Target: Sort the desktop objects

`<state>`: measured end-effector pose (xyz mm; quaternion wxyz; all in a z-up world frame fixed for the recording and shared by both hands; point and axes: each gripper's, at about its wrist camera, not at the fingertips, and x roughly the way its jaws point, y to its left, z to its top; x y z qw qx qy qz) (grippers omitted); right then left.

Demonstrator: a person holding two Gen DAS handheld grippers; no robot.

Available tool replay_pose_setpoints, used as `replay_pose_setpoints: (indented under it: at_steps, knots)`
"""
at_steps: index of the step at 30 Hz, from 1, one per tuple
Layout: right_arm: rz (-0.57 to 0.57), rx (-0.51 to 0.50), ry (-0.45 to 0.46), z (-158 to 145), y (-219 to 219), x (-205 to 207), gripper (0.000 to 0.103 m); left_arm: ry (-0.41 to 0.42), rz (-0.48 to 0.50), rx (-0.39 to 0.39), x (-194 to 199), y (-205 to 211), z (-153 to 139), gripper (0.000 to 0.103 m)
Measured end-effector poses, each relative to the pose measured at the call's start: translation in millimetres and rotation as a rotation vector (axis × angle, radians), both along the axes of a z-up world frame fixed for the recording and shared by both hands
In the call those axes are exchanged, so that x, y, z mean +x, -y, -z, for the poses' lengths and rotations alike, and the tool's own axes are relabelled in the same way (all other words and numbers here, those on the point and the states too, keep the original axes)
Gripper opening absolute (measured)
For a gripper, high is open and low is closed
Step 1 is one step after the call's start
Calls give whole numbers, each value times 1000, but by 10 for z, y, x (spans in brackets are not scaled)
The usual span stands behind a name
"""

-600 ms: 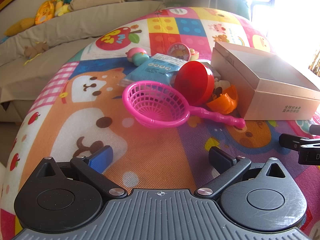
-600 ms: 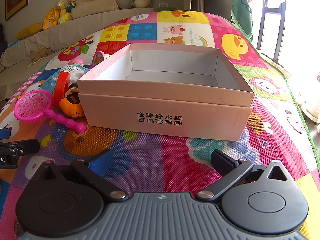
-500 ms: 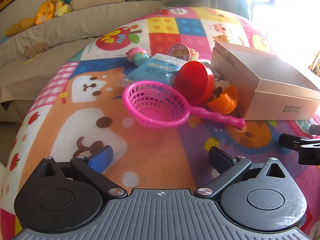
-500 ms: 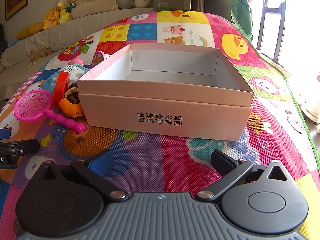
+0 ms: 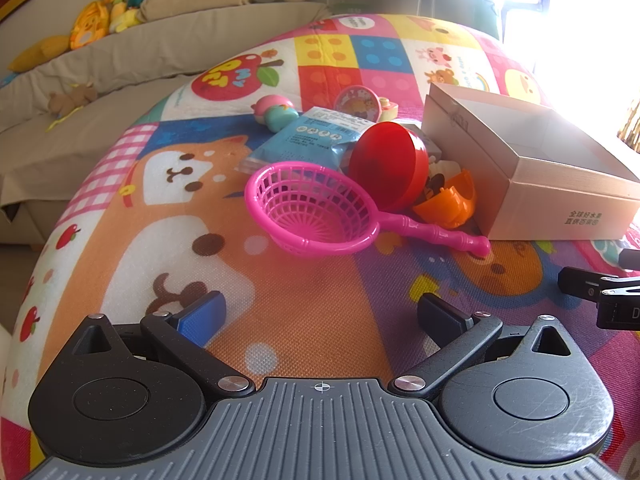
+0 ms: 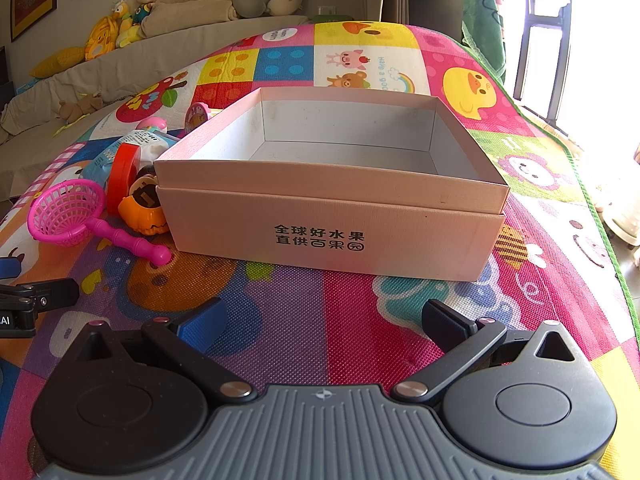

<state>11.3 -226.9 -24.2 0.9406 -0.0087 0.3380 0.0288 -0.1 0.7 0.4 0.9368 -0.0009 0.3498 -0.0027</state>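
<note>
An open pink cardboard box [image 6: 332, 224] stands on the colourful play mat, also in the left wrist view [image 5: 560, 196]. Left of it lie a pink toy strainer [image 5: 316, 216] [image 6: 66, 212], a red half-ball [image 5: 388, 168] [image 6: 122, 172], an orange pumpkin toy [image 5: 448, 200] [image 6: 142, 210], a blue packet [image 5: 308, 140], a pink-green toy [image 5: 276, 110] and a small round toy clock [image 5: 357, 102] [image 6: 197, 116]. My left gripper [image 5: 320, 312] is open and empty, short of the strainer. My right gripper [image 6: 324, 320] is open and empty in front of the box.
A beige sofa [image 5: 120, 68] with plush toys [image 5: 104, 20] borders the mat at the back left. A bright window with railing [image 6: 560, 40] is at the right. The mat's green edge [image 6: 600, 220] runs along the right side.
</note>
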Motion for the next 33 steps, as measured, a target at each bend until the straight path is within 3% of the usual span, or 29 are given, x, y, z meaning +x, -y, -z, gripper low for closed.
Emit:
replay_pose_setpoints:
  at_steps: [33]
  knots:
    - [41, -3, -58, -44, -60, -108, 103, -9, 8, 4, 3, -46, 5, 103]
